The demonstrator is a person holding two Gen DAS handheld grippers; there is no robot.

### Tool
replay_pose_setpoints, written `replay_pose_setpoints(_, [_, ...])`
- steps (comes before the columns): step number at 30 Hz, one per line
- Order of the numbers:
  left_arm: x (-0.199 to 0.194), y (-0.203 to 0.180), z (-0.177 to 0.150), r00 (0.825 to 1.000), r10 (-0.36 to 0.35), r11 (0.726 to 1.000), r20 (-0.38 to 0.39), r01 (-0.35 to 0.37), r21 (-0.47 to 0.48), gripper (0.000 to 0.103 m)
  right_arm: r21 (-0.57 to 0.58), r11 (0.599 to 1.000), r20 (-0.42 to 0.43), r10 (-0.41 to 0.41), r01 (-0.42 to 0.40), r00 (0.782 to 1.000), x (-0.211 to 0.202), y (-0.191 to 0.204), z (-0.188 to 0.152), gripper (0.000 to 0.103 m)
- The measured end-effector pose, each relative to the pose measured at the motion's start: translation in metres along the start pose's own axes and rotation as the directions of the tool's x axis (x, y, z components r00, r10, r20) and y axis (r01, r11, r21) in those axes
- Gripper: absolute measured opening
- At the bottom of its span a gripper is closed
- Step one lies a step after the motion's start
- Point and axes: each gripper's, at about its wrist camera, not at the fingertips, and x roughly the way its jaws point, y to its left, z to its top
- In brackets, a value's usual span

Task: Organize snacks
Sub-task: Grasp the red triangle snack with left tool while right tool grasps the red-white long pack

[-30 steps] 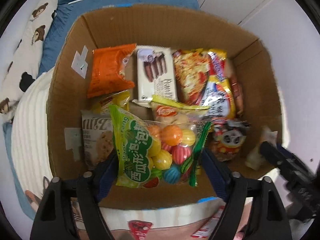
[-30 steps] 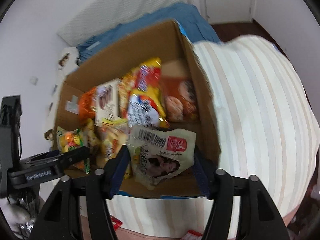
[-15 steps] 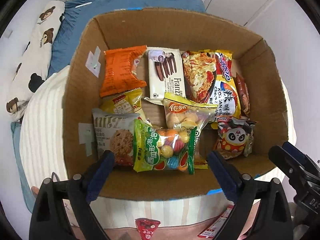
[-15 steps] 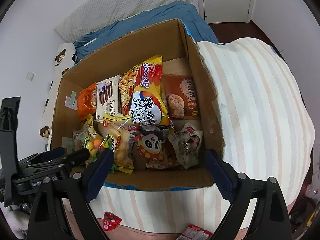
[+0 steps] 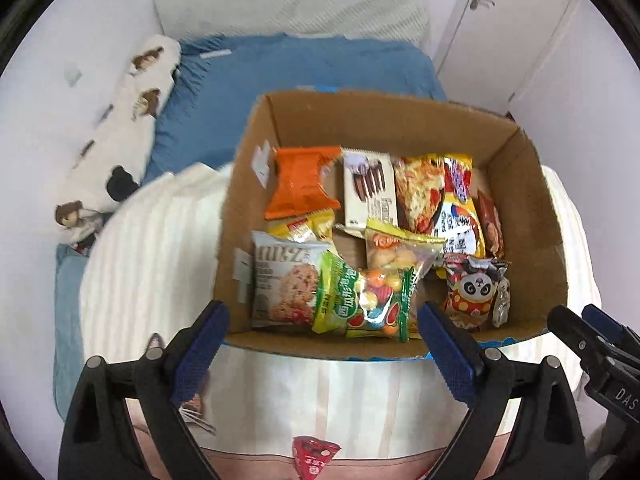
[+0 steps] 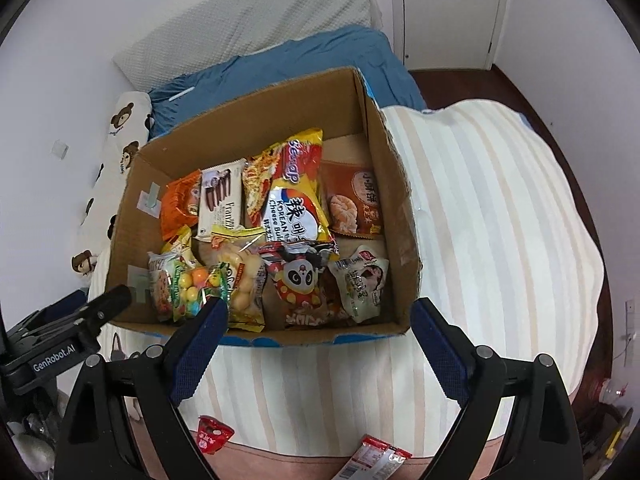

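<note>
Both grippers, left (image 5: 322, 338) and right (image 6: 318, 332), hang released above the cardboard box (image 6: 404, 216) (gumball bag (image 5: 362, 300) and squid pouch (image 6: 362, 280) already inside), so grab the red packets (image 6: 376, 458) below its near wall next.

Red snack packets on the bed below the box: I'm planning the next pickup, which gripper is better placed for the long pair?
Right gripper, probably: open, and the long red packets lie just below its fingers.

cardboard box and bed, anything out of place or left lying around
Two red snack packets lie outside the cardboard box on the bedding: a triangular packet and a long packet. Snacks inside overlap loosely.
</note>
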Motion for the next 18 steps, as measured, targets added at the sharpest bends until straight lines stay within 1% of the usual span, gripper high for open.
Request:
replay_pose_setpoints(5, [-0.028, -0.002, -0.011, 0.995, 0.041, 0.999, 0.087, -0.041, 0.006, 0.096, -0.035, 0.999, 0.066, -0.009, 0.011, 0.998, -0.027, 0.007, -0.009, 0.095])
replay_pose_setpoints(10, [-0.063, 0.001, -0.030, 0.980, 0.054, 0.999, 0.189, -0.053, -0.011, 0.096, -0.043, 0.999, 0.128, 0.003, 0.003, 0.992, -0.056, 0.011, -0.024, 0.095])
replay_pose_setpoints(18, [-0.101, -0.002, -0.058, 0.962, 0.055, 0.998, 0.269, -0.056, -0.005, 0.096, -0.073, 0.997, 0.217, 0.022, -0.006, 0.976, -0.100, 0.021, -0.055, 0.095])
